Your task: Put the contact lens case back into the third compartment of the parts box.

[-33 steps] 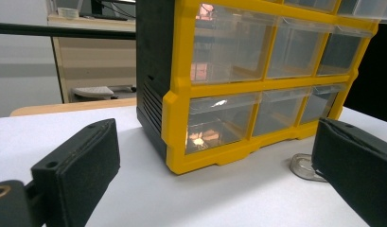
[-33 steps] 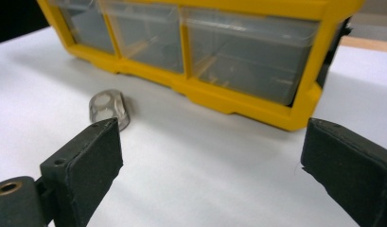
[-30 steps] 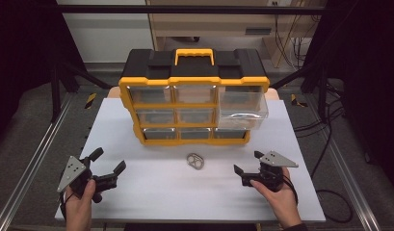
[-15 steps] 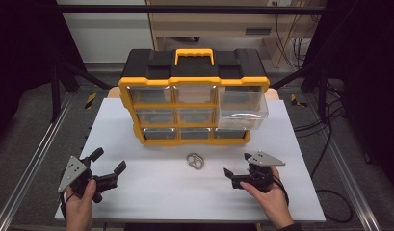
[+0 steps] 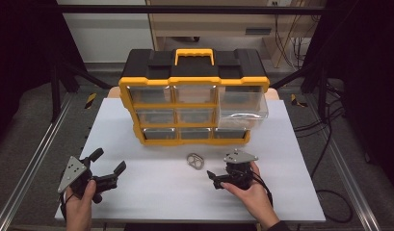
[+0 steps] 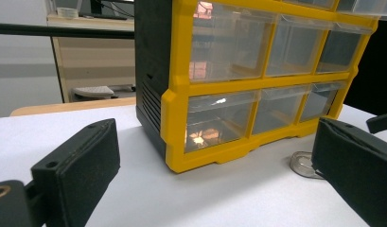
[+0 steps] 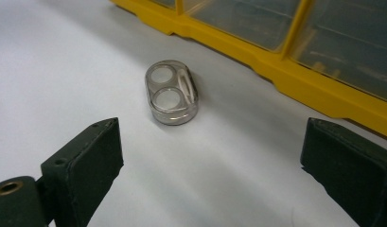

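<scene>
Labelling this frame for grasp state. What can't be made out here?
- Drawer contents of the organizer: high view too small; in the left gripper view the clear fronts glare, leaving just an orange glint.
- Small clear case: lies ahead of the open right gripper; what it holds can't be told. In the left gripper view a jaw of the left gripper covers part of it.
- Pulled-out drawer: the inside is a blur in the high view.

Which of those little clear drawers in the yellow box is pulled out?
The big drawer at the right of the organizer, spanning its top and middle rows. It juts forward past the yellow frame; the others sit flush.
</scene>
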A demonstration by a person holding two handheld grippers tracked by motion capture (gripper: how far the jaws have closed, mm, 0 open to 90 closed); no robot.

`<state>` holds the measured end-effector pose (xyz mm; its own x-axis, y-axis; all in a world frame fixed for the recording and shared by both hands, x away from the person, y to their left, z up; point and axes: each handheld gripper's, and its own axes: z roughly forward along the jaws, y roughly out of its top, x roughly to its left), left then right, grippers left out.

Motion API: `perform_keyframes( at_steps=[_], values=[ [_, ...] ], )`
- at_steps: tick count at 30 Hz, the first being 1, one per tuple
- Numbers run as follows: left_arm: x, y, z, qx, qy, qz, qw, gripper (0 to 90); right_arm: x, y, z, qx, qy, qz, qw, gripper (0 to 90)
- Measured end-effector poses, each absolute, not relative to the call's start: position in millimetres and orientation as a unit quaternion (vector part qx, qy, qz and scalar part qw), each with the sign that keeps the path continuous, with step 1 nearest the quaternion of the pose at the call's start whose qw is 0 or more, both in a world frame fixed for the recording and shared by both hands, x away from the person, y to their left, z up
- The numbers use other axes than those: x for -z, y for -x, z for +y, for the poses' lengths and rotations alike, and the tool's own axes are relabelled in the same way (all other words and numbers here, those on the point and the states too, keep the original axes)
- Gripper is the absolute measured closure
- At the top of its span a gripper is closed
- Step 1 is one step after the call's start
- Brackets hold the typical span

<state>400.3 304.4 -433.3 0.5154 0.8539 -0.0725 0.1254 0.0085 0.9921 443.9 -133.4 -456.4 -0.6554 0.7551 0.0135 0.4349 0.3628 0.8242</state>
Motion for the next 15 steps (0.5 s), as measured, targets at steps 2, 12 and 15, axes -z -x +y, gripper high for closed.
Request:
perform_keyframes(
  at_steps=[2,12,15],
  values=[
    [433.3,-400.2,304.4,-0.305,-0.634,0.386,0.597,1.6,456.8,-445.8,-127.3,-0.420,-0.365,0.810,0.185,6.7],
    [433.2,-399.8,304.3,-0.306,-0.635,0.385,0.596,1.6,457.9,-452.5,-101.5,-0.391,-0.343,0.836,0.177,7.0],
    [433.2,-399.9,304.3,-0.305,-0.635,0.385,0.597,1.6,459.1,-455.8,-94.6,-0.382,-0.341,0.841,0.174,7.2]
  ],
)
